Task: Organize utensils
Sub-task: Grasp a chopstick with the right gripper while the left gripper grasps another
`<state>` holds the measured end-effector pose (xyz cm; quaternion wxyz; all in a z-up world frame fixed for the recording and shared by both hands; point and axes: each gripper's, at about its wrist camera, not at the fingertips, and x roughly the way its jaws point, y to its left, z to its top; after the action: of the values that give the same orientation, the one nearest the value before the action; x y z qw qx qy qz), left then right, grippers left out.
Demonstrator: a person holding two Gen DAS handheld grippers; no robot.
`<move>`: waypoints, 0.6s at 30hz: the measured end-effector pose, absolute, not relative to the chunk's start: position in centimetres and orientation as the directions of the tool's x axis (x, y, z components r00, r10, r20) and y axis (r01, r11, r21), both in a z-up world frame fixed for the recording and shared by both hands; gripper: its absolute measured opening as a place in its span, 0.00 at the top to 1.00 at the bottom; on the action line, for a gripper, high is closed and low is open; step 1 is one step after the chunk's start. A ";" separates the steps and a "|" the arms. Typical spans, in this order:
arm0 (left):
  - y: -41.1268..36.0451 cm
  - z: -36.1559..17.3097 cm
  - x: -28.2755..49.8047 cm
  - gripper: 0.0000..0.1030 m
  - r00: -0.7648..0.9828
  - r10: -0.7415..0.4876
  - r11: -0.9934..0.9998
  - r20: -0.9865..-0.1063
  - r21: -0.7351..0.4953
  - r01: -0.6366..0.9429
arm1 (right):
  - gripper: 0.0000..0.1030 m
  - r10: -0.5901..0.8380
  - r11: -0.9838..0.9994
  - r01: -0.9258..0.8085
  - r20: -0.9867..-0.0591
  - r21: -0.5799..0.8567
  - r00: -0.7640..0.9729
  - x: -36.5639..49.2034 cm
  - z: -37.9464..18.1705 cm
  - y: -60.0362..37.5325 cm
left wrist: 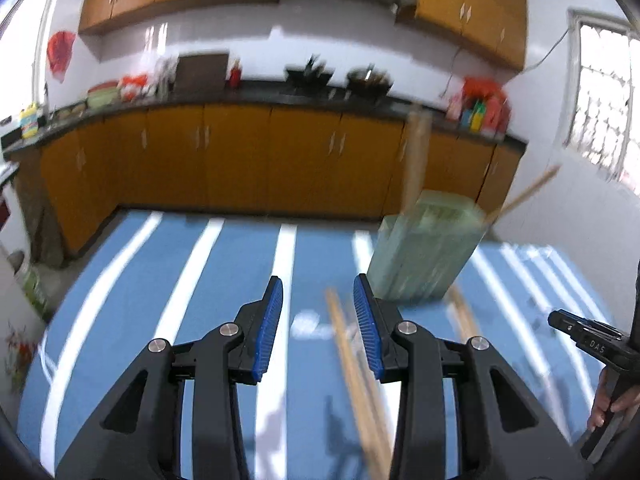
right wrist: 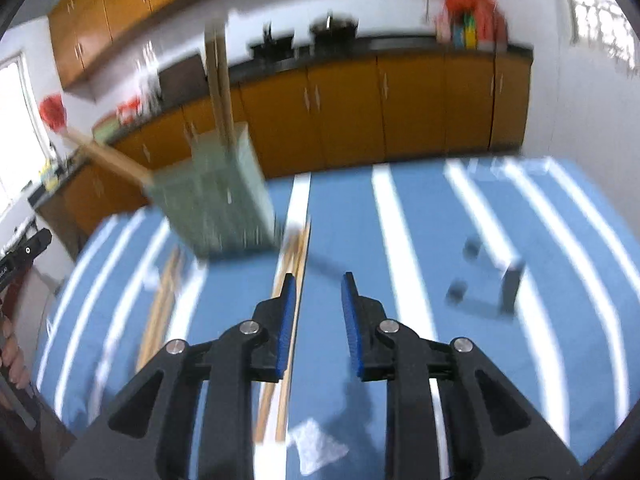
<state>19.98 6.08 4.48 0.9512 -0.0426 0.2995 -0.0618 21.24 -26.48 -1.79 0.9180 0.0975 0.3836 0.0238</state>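
A pale green utensil holder (left wrist: 424,248) stands on the blue striped table, with wooden chopsticks (left wrist: 416,156) sticking out of it; it also shows in the right wrist view (right wrist: 216,196). My left gripper (left wrist: 318,300) is open above the table, and a loose pair of chopsticks (left wrist: 356,380) lies between its fingers on the cloth. My right gripper (right wrist: 318,292) is open and empty. Another pair of chopsticks (right wrist: 286,320) lies under its left finger, and a further pair (right wrist: 160,308) lies further left. Both views are motion-blurred.
The table has a blue cloth with white stripes (left wrist: 200,280). A dark blurred object (right wrist: 492,276) sits on the right of it. A clear plastic scrap (right wrist: 316,448) lies near the front. Orange kitchen cabinets (left wrist: 240,160) stand behind. The right gripper shows at the left view's edge (left wrist: 588,340).
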 end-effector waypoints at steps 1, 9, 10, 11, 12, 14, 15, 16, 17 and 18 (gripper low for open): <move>6.3 3.4 19.9 0.64 0.799 -0.145 0.988 -0.583 -0.127 0.087 | 0.79 0.126 0.982 0.020 -0.722 0.190 0.681 21.3 -3.2 -25.7; 6.4 -1.8 19.1 0.64 0.723 -0.153 0.986 -0.673 -0.150 0.069 | 0.83 0.149 0.983 -0.007 -0.783 0.182 0.604 22.0 -7.6 -22.7; 6.4 -2.2 19.1 0.64 0.715 -0.158 0.985 -0.681 -0.154 0.071 | 0.83 0.145 0.984 -0.007 -0.787 0.176 0.600 22.1 -7.9 -22.5; 6.2 -2.6 18.9 0.64 0.711 -0.161 0.985 -0.685 -0.156 0.072 | 0.83 0.142 0.985 -0.006 -0.790 0.172 0.597 22.2 -8.0 -22.6; 6.0 -2.9 18.8 0.64 0.705 -0.165 0.985 -0.690 -0.158 0.076 | 0.83 0.137 0.986 -0.006 -0.793 0.166 0.594 22.2 -8.1 -22.5; 5.7 -3.5 18.6 0.64 0.696 -0.172 0.984 -0.698 -0.159 0.084 | 0.84 0.127 0.988 -0.006 -0.797 0.153 0.590 22.3 -8.4 -22.4; 5.6 -3.8 18.5 0.64 0.692 -0.176 0.983 -0.700 -0.160 0.088 | 0.86 0.116 0.990 -0.007 -0.794 0.140 0.597 22.2 -8.4 -22.3; 5.3 -4.0 18.5 0.64 0.687 -0.182 0.982 -0.704 -0.162 0.094 | 0.90 0.097 0.993 -0.005 -0.793 0.118 0.602 22.2 -8.4 -22.2; 5.1 -4.1 18.4 0.64 0.682 -0.188 0.981 -0.706 -0.164 0.101 | 0.92 0.087 0.994 0.001 -0.792 0.110 0.604 22.2 -8.4 -22.4; 4.9 -4.2 18.4 0.64 0.678 -0.194 0.980 -0.709 -0.166 0.107 | 0.92 0.079 0.994 0.011 -0.792 0.108 0.606 22.3 -8.5 -22.5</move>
<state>18.43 4.92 -4.21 0.9144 -0.0554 0.3925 -0.0822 22.35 -22.52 -8.48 0.8946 0.0507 0.4435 0.0191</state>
